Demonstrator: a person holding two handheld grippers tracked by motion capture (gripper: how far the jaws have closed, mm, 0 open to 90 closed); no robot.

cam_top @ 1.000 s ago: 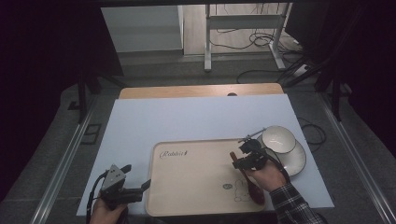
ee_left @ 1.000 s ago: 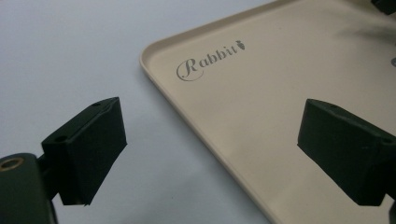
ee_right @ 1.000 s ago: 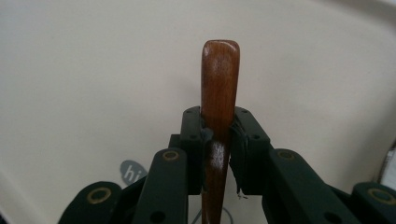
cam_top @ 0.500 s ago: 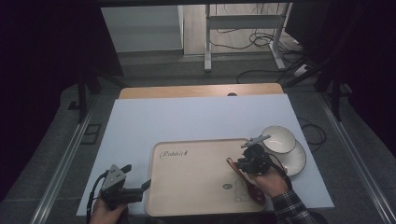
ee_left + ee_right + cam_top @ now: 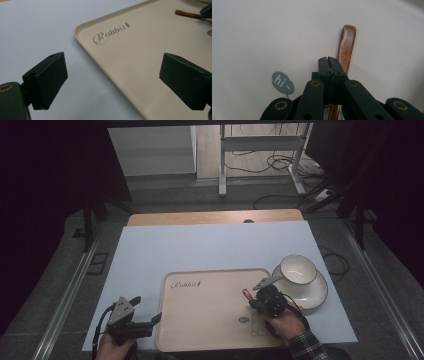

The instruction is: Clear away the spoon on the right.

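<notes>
my right gripper (image 5: 329,60) was clamped on a wooden spoon handle (image 5: 346,47) over the tray (image 5: 200,330); bowl (image 5: 298,268) untouched; left gripper (image 5: 112,82) gaped wide.

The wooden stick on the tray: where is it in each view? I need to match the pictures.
High view: the wooden stick lies on the tray's right half, at the right gripper.
Left gripper view: top right corner, far across the tray.
Right gripper view: centre, rising past the shut jaws.
Shared landmark: the cream tray surface.
</notes>
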